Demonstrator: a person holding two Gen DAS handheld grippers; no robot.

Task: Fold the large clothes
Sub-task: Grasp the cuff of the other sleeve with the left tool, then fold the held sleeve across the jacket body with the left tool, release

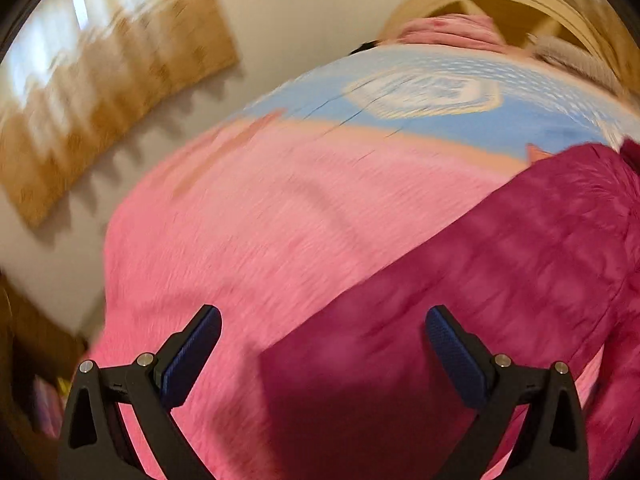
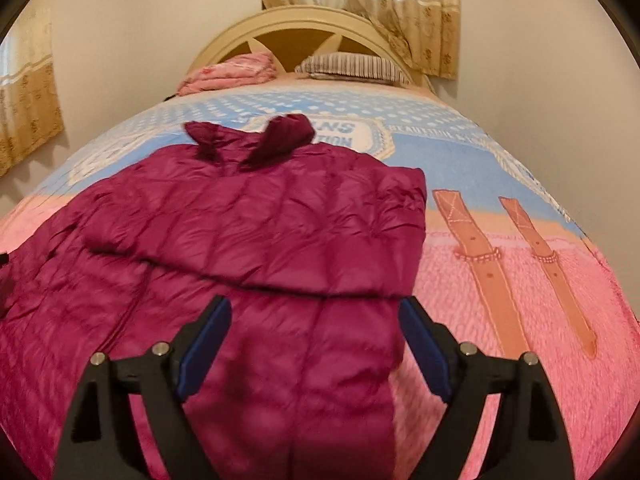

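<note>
Your jacket (image 2: 240,240) at frame centre shows one side folded; both left gripper (image 1: 322,344) and right gripper (image 2: 316,332) gape empty, more folds remain.

This is a bedroom in a home. A bed with an arched cream wooden headboard (image 2: 304,24) carries a fuzzy pink and blue printed blanket (image 2: 520,280), a striped grey pillow (image 2: 352,65) and a folded pink floral quilt (image 2: 232,72). Beige patterned curtains (image 2: 400,4) hang against plain cream walls (image 2: 140,40).
</note>
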